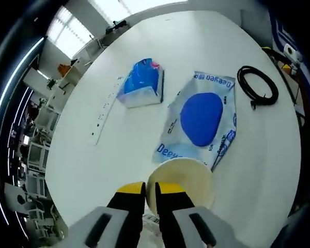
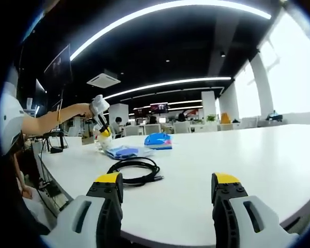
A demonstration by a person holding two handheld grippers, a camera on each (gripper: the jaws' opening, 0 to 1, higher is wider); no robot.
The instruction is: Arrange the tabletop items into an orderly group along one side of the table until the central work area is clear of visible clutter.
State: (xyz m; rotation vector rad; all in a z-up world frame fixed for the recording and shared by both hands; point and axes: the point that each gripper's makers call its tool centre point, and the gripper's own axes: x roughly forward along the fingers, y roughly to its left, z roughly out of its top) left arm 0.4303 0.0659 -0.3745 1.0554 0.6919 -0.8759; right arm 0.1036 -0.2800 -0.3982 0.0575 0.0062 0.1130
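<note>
In the left gripper view, the white table (image 1: 119,155) carries, from left to right, a white power strip (image 1: 105,109), a blue tissue pack (image 1: 142,83), a larger blue-and-white wipes packet (image 1: 202,119) and a coiled black cable (image 1: 257,86). At the bottom, the left gripper (image 1: 150,199) has its yellow-tipped fingers (image 1: 130,190) nearly together, pinching the rim of a cream bowl (image 1: 188,178) that overlaps the wipes packet's near corner.

In the right gripper view, the right gripper (image 2: 168,186) stands wide apart, holding nothing, just short of the cable.
</note>
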